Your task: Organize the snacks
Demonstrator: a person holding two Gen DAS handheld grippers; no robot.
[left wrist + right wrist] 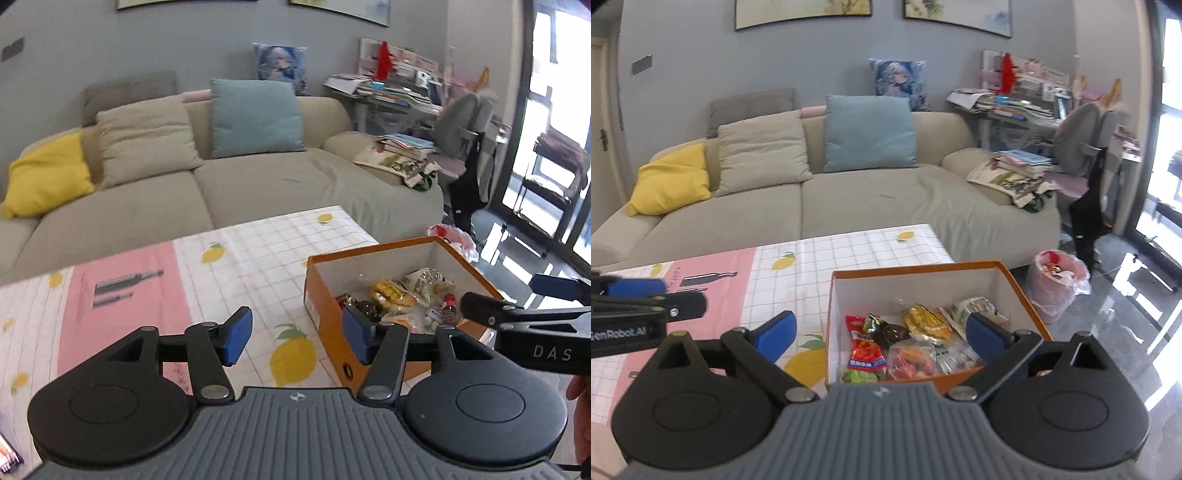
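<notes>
Left gripper [297,338] is being held wide open, empty, over the lemon-print tablecloth [258,258] just left of the orange box [960,267]. Snacks [905,343] are lying piled inside the box. Right gripper [882,338] is being held at full spread over them, gripping nothing. Likely next: table is being checked for strays before anything else is reached for.

Matt orange cardboard box [1023,295] holding glossy plastic snack packets [868,354]; smooth printed tablecloth [849,251]; soft cloth sofa [868,199].
</notes>
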